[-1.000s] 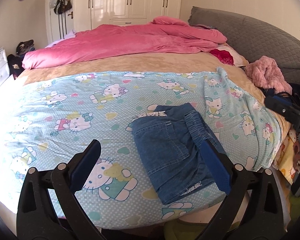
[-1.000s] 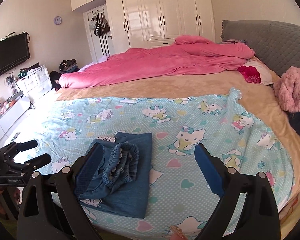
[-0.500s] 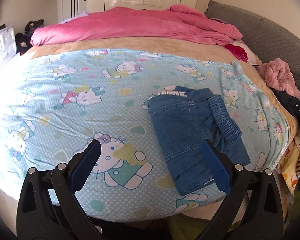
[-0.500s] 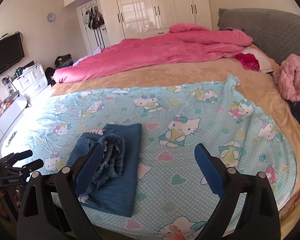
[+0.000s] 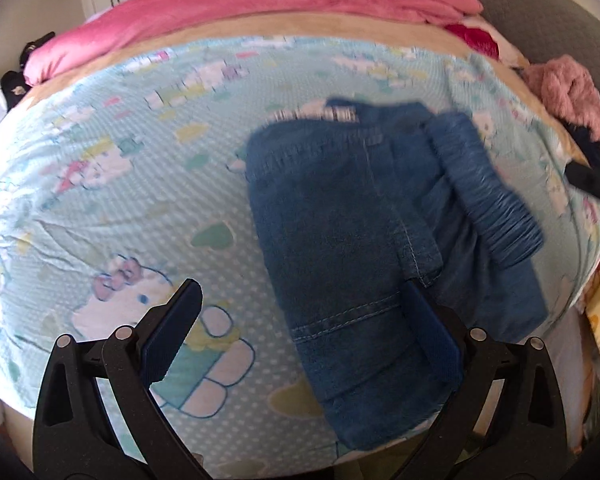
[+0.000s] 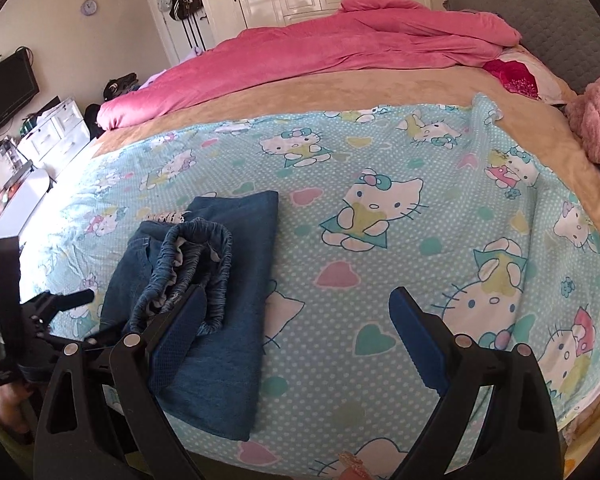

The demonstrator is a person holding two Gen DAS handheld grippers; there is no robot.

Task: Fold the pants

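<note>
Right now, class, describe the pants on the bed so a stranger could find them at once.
Start at the big bed, where a pale blue cartoon-cat sheet covers the near half. Near its front edge lies a folded pair of blue denim pants. They are the only dark denim item there, with a gathered elastic waistband bunched on top.

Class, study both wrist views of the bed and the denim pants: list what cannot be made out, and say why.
- Left wrist view: the pants and cartoon sheet are motion-blurred; fine stitching is unreadable.
- Left wrist view: the right gripper is cut off by the edge; its jaws are unseen.
- Right wrist view: the right gripper's finger covers part of the waistband.
</note>
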